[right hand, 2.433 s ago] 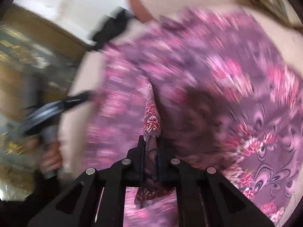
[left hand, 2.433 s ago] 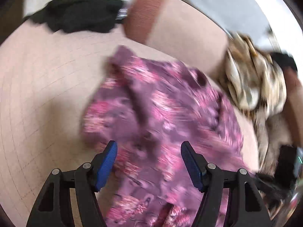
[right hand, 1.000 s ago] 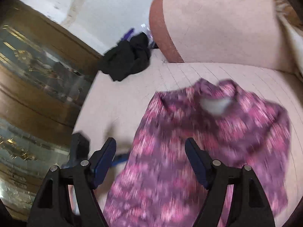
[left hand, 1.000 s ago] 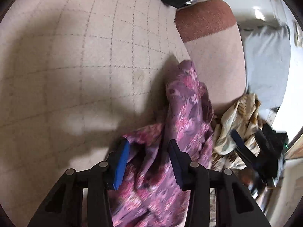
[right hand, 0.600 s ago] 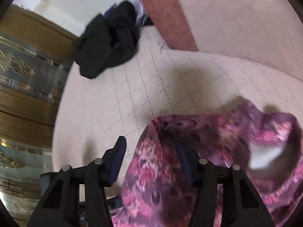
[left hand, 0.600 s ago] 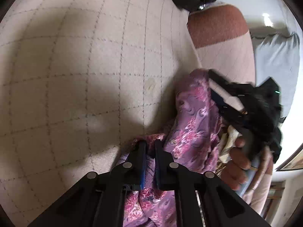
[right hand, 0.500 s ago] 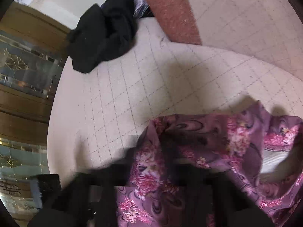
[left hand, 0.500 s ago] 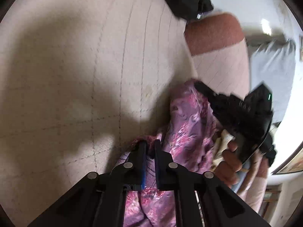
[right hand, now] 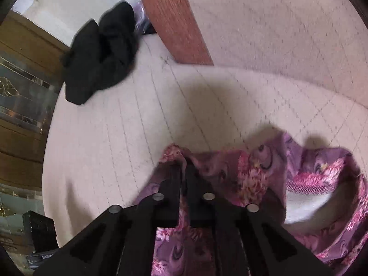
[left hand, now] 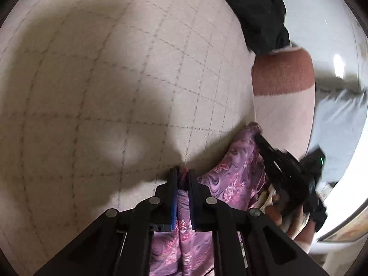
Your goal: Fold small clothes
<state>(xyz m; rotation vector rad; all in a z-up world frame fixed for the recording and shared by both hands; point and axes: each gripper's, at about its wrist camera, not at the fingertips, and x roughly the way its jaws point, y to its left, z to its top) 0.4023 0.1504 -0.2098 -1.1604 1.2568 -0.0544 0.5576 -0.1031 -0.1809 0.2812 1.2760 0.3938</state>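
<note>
A purple garment with pink flowers lies crumpled on the beige quilted cushion. In the left wrist view my left gripper pinches a fold of its edge between the blue pads, though the jaws are opening slightly. Further right along the same edge, a hand holds the other black tool. In the right wrist view my right gripper grips a raised corner of the garment; these jaws are opening slightly too, with cloth still pressed between them. The garment's white lining shows at the right.
A heap of black clothes lies at the cushion's far corner, also seen as a black heap. A back cushion with a rust band rises behind. A wooden glass-fronted cabinet stands to the left.
Both grippers went from open to pinching the garment's edge. The right one came down onto the cloth; the left one shifted along the cushion and rolled a little.
</note>
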